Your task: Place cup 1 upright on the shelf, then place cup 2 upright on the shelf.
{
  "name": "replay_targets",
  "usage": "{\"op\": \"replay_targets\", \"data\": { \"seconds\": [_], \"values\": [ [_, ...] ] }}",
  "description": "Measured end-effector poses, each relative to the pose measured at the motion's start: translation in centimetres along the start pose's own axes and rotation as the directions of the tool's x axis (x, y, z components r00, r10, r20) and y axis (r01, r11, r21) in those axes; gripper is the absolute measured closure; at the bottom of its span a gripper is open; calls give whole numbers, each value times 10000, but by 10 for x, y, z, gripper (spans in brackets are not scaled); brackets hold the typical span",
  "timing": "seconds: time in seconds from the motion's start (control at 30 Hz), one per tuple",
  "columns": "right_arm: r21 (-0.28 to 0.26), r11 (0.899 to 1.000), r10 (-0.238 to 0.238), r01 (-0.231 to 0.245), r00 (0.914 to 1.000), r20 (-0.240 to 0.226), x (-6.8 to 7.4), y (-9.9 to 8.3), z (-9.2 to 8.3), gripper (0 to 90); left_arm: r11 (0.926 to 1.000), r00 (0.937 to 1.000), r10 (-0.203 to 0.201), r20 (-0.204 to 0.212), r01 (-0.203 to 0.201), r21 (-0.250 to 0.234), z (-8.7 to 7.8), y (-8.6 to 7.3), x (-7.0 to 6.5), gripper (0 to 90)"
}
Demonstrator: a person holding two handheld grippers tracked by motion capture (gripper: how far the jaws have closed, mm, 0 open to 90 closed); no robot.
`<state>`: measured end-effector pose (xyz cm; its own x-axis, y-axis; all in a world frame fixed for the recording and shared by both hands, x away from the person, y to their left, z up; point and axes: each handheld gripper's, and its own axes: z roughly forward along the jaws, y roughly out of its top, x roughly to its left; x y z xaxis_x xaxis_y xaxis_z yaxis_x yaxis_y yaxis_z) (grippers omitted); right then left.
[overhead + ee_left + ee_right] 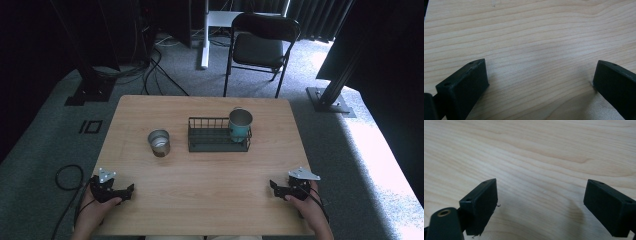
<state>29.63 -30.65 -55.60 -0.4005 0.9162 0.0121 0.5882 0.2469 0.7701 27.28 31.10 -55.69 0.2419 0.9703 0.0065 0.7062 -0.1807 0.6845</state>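
Observation:
A steel cup [159, 142] stands upright on the wooden table [200, 200], left of centre. A black wire rack [212, 135] sits mid-table, and a teal cup [240, 124] rests in its right end, tilted. My left gripper [127, 190] lies at the table's near left corner, held by a hand, jaws wide apart over bare wood [541, 72]. My right gripper [274, 187] rests at the near right, also held by a hand, jaws wide apart with nothing between them [540, 197]. Both point inward, far from the cups.
A black folding chair [260, 47] stands beyond the table's far edge. Cables [150, 75] run over the grey carpet at the back left, and one loops [67, 176] by the near left corner. A black stand base [330, 97] sits at the right rear.

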Motion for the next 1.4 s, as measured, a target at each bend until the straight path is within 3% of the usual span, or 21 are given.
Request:
{"op": "replay_targets", "data": {
  "seconds": [0.17, 0.4, 0.7, 0.93, 1.4],
  "values": [
    [620, 9971, -437, 452, 9987, -251, 3, 1, 4, 125, 10000, 10000, -10, -5, 10, -13, 0, 0, 0, 4],
    [685, 9971, -309, 328, 9991, -293, 2, 1, 5, 118, 10000, 10000, -26, -13, 26, -9, 0, 0, 0, 4],
    [692, 9971, -304, 324, 9991, -293, 2, 1, 5, 117, 9992, 9985, 397, 371, -397, -25, -2, -2, -1, 5],
    [691, 9971, -307, 326, 9991, -292, 2, 1, 5, 117, 9985, 9973, 516, 530, -505, -222, -2, -1, -2, 5],
    [681, 9971, -315, 334, 9991, -291, 2, 1, 5, 117, 9953, 9928, 778, 914, -720, -647, -4, 24, -10, 5]
  ]
}}
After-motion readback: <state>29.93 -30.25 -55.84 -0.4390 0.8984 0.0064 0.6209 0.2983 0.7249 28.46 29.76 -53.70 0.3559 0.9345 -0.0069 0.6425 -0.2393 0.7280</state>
